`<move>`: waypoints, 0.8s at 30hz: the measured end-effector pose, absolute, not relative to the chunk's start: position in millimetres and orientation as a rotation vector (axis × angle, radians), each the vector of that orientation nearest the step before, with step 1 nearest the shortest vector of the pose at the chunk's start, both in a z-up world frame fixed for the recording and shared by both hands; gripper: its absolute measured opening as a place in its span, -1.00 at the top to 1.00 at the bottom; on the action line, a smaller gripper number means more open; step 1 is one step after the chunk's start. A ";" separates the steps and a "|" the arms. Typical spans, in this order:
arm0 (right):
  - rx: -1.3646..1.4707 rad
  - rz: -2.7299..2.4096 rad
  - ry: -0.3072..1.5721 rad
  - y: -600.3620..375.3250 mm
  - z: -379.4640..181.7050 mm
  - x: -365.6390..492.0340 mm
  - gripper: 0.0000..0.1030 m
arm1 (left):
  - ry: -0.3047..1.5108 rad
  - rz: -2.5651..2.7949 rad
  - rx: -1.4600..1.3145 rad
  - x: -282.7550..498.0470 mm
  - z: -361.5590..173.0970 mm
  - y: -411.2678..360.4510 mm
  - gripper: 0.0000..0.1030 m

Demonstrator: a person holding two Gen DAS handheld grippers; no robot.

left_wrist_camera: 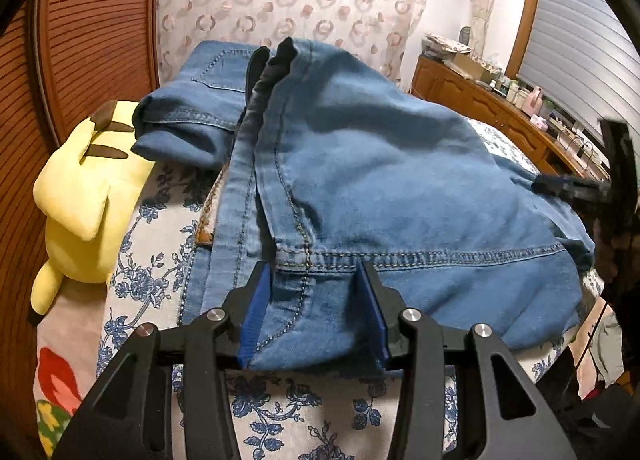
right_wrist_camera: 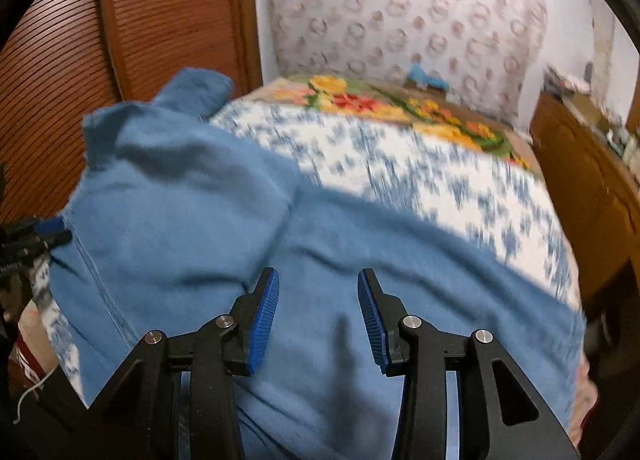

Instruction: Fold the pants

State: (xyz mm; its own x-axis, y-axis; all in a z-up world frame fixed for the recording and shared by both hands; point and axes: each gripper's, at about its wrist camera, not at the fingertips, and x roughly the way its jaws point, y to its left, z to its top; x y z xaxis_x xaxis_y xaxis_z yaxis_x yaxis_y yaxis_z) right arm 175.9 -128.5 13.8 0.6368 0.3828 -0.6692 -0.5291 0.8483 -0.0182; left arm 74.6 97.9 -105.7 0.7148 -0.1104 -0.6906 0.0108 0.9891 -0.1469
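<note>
Blue denim pants [left_wrist_camera: 380,179] lie folded over on the bed, with the hem edge at the front and a pocket part at the back left. My left gripper [left_wrist_camera: 316,272] is open, its blue pads [left_wrist_camera: 256,308] on either side of the hem seam, with the cloth between them. My right gripper [right_wrist_camera: 318,284] is open just over the blurred blue pants [right_wrist_camera: 200,199]. The right gripper also shows at the pants' right edge in the left wrist view [left_wrist_camera: 560,183], and the left gripper shows at the left edge in the right wrist view [right_wrist_camera: 44,236].
The bed has a white sheet with blue flowers [left_wrist_camera: 168,260] and a bright floral blanket [right_wrist_camera: 400,107] at the far end. A yellow plush toy [left_wrist_camera: 84,195] lies left of the pants by the wooden headboard [left_wrist_camera: 80,39]. A wooden cabinet [left_wrist_camera: 480,103] stands at the right.
</note>
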 end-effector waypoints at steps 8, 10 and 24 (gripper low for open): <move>-0.209 0.513 0.742 -122.4 -5.2 171.2 0.18 | 0.743 -0.092 -0.084 66.6 -97.3 90.2 0.67; -0.205 0.513 0.744 -120.2 -8.6 167.4 0.17 | 0.706 -0.083 -0.103 58.3 -88.2 96.0 0.68; -0.236 0.490 0.734 -119.3 -13.4 168.1 0.13 | 0.699 -0.065 -0.129 47.1 -73.1 107.7 0.17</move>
